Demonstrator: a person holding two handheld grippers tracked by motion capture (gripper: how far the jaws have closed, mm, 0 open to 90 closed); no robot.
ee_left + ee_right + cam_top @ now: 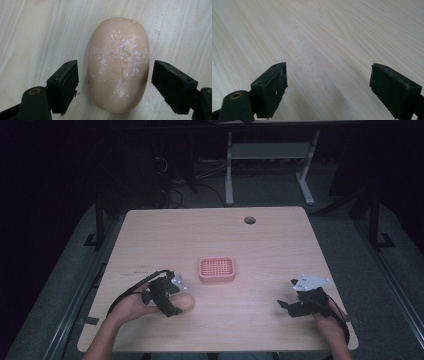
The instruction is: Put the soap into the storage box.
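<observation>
A peach oval soap bar (118,67) with white scuffs lies flat on the wooden table (210,235). My left gripper (115,82) is open and straddles it, one jaw on each side with small gaps to the soap. From above, the soap (186,303) peeks out beside the left gripper (176,304) near the front left. A pink perforated soap dish (217,269) stands at the table's middle. Over bare wood at the front right, my right gripper (283,305) is open, nothing between its jaws (328,85).
A round cable hole (249,220) sits near the table's far edge. Beyond the table stand white desk legs (229,170) and cables on a dark floor. Bare wood lies between the dish and each gripper.
</observation>
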